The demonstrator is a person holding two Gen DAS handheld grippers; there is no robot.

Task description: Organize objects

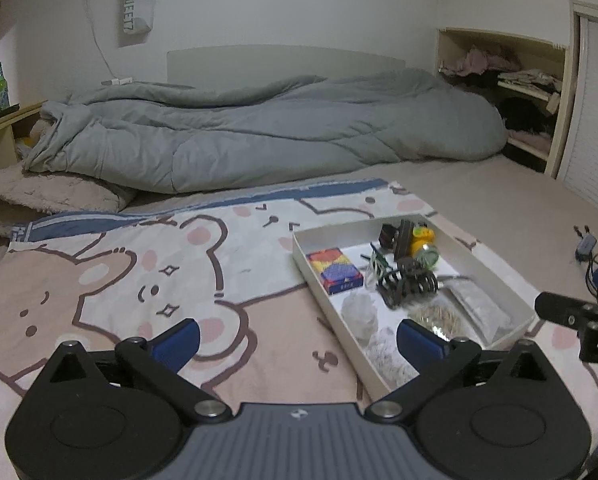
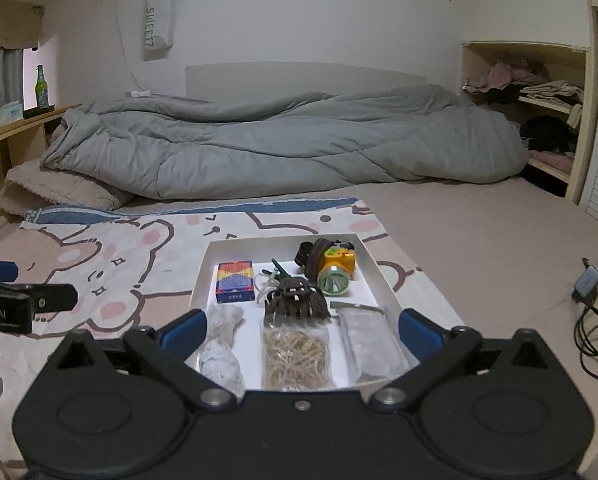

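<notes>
Everything seems already collected in the shallow white cardboard box (image 2: 373, 264) on the bear-print blanket (image 2: 99, 264): yellow headlamp (image 2: 337, 268), brown hair claw clip (image 2: 295, 298), colourful card pack (image 2: 235, 282), bag of rubber bands (image 2: 295, 354). So probably the end of sorting, or the start of rearranging; the next move would need a target picked. Left gripper (image 1: 299, 338) and right gripper (image 2: 299, 330) both have jaws spread wide, holding and touching nothing.
</notes>
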